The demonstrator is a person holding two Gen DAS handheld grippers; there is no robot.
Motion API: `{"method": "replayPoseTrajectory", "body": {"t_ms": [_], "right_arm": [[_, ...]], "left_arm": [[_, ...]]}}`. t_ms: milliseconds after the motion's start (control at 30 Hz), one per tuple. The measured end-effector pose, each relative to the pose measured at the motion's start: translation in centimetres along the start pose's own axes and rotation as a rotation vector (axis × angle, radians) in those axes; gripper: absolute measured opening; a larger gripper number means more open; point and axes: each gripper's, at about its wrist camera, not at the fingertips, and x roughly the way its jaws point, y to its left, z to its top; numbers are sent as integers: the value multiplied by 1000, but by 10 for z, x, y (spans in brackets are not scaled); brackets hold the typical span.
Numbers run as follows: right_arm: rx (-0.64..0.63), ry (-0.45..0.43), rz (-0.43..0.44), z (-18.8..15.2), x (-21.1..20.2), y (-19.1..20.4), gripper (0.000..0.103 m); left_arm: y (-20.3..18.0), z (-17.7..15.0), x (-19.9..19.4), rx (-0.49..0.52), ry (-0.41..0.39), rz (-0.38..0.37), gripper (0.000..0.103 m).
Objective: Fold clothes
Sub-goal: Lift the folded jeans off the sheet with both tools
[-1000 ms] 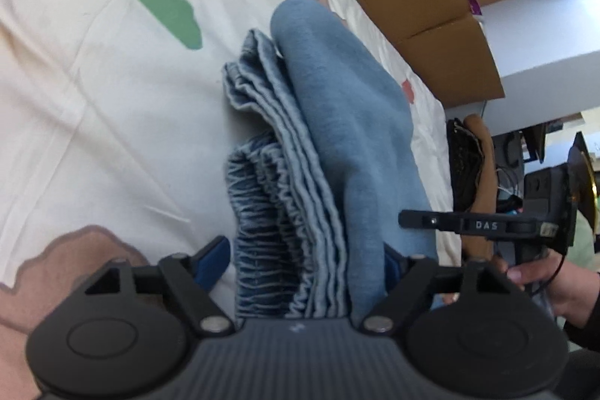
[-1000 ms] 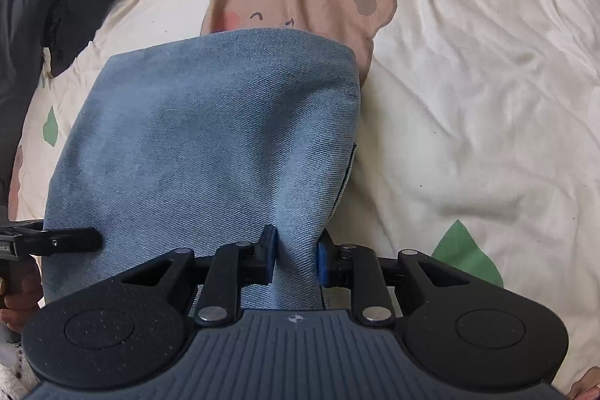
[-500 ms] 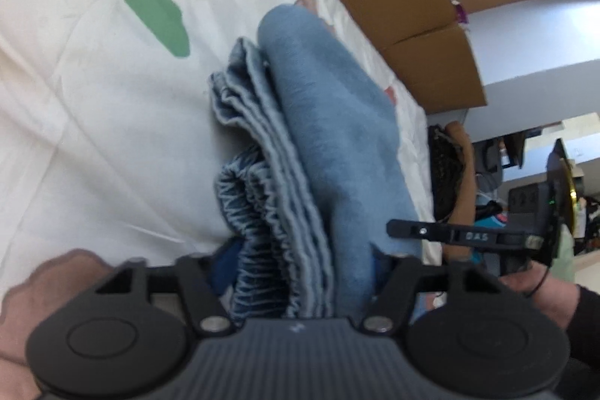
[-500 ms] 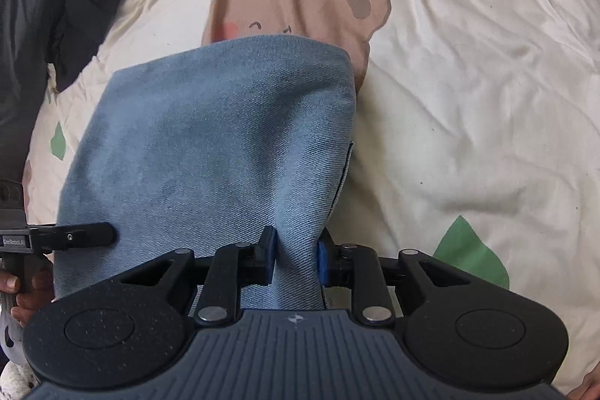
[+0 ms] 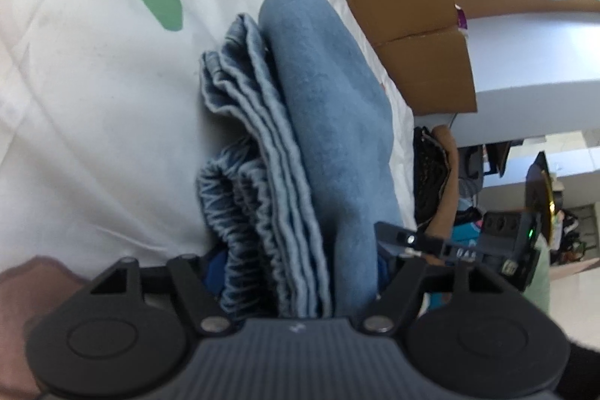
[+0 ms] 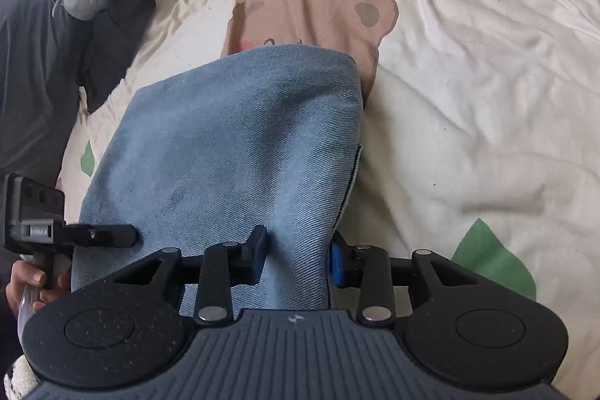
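A folded blue denim garment lies on a bed covered by a cream sheet printed with a brown bear and green and red patches. The garment's far edge overlaps the lower part of the bear, which sits near the bed's far edge.

The right gripper straddles the garment's near corner; its jaws have just been opening, the cloth stands between the blue pads, and I cannot tell whether they press on it.

The left gripper takes the stacked layers and gathered waistband at the garment's left end. Its jaws have just widened, the bundle fills the gap, and contact is unclear. Cardboard borders the bed's far edge.
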Motion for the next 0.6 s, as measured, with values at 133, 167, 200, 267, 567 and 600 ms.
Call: {"method": "replayPoseTrajectory", "body": {"t_ms": [133, 167, 200, 267, 567, 600], "right_arm": [[32, -10, 2, -6, 5, -1, 42], [43, -13, 4, -7, 5, -2, 43], [50, -19, 9, -8, 5, -3, 44], [60, -30, 23, -11, 6, -6, 44], [99, -46, 50, -13, 6, -10, 36], [90, -55, 47, -13, 5, -7, 31]], "left_arm": [[-1, -4, -1, -7, 18, 21, 67], [-2, -6, -1, -8, 21, 23, 67], [-3, -7, -1, -4, 23, 28, 67], [-4, -9, 0, 3, 20, 34, 67], [-1, -10, -3, -40, -1, 27, 53], [-1, -10, -4, -47, -2, 25, 50]]}}
